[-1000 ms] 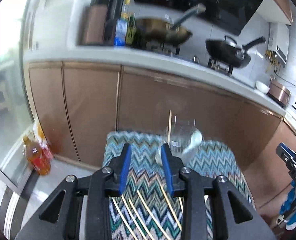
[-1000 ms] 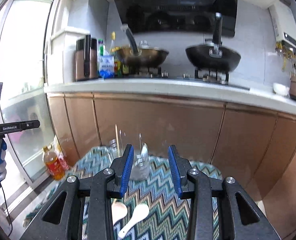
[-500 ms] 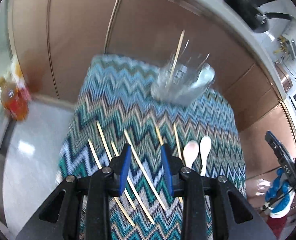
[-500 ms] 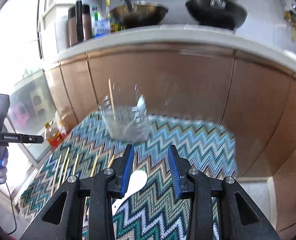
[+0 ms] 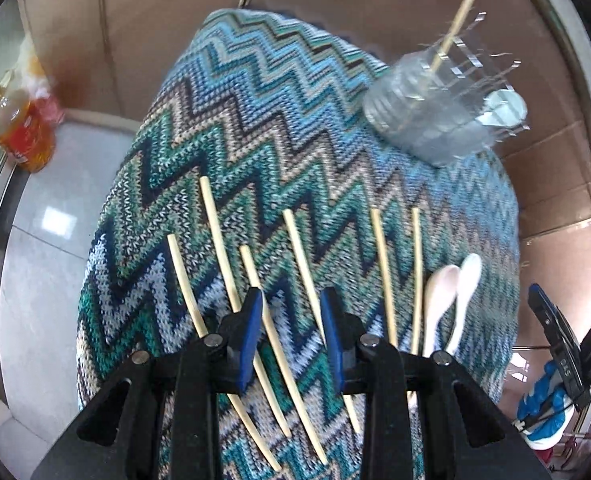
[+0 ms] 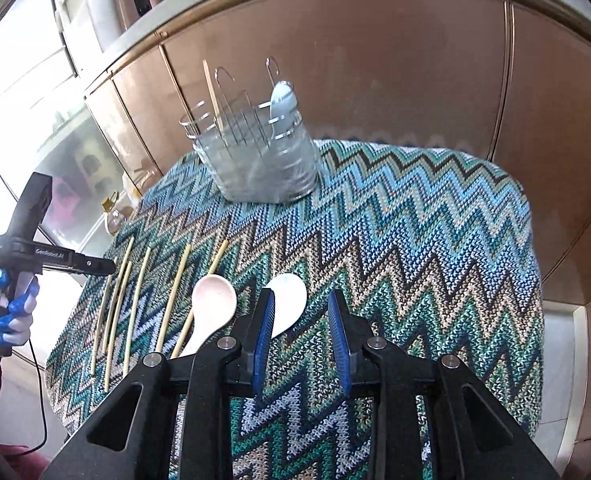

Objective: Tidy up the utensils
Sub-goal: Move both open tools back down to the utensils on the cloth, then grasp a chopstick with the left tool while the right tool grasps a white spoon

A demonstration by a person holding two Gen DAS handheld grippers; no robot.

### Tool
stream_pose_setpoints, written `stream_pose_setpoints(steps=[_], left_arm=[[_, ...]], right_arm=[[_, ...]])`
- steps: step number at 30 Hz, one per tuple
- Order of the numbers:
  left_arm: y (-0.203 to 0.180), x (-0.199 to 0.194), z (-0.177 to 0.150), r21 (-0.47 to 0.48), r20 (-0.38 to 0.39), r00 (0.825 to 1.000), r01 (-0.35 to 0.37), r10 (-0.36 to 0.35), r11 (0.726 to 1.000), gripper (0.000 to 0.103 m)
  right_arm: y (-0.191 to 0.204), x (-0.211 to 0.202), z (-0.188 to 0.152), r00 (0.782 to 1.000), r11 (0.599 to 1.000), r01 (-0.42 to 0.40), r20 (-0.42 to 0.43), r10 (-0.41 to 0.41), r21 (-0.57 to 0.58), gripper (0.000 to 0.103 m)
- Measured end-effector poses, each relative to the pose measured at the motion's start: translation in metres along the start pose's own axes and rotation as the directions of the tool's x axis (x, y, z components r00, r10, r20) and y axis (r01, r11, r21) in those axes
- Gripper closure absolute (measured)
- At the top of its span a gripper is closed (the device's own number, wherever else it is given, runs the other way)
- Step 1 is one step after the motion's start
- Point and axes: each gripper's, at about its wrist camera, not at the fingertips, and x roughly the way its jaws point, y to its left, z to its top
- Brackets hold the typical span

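left wrist view: the left gripper (image 5: 291,336) is held low over the zigzag cloth (image 5: 255,128), its blue jaws spread apart with nothing between them except a chopstick (image 5: 273,340) lying on the cloth underneath. six loose chopsticks are fanned across the lower middle of the frame; two spoons, the pink spoon (image 5: 435,304) and the white spoon (image 5: 465,292), lie side by side at lower right. the utensil holder (image 5: 435,120) stands at upper right, already holding one chopstick (image 5: 453,28) and a spoon. the chopsticks are judged light, stiff and thin — likely to roll or slip on the knit, so a pinch near mid-length, square across the stick, would be safest. half a second earlier the gripper was higher and further back; now the sticks fill more of the frame and one sits directly under the jaws.

right wrist view: the right gripper (image 6: 301,336) is also released, jaws wide, with nothing held. the white spoon (image 6: 287,300) lies just left of centre, its bowl partly behind the left jaw; the pink spoon (image 6: 211,308) is beside it at lower left, and the chopsticks (image 6: 135,300) lie further left. the utensil holder (image 6: 259,160) is at upper centre. the spoons look glazed and smooth — slippery, somewhat fragile, best taken at the handle. compared with the earlier frame, the view is tilted further down and the holder has moved up the frame.
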Motion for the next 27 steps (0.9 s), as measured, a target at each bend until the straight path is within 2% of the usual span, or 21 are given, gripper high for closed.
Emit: stream_pose_setpoints(steps=[4, 11, 27], left_arm=[[0.006, 0.012, 0.006, -0.017, -0.026, 1.000, -0.017, 0.016, 1.000, 0.080], [0.009, 0.028, 0.012, -0.034, -0.061, 0.997, -0.050, 0.048, 0.998, 0.083], [0.011, 0.035, 0.019, -0.045, -0.073, 0.995, -0.073, 0.069, 0.996, 0.088]], right_arm=[[-0.002, 0.007, -0.001, 1.000, 1.000, -0.003, -0.020, 0.003, -0.001, 0.076], [-0.008, 0.026, 0.002, 0.998, 0.999, -0.031, -0.063, 0.031, 0.008, 0.078], [-0.015, 0.077, 0.012, 0.975, 0.991, -0.129, -0.177, 0.134, 0.034, 0.083]])
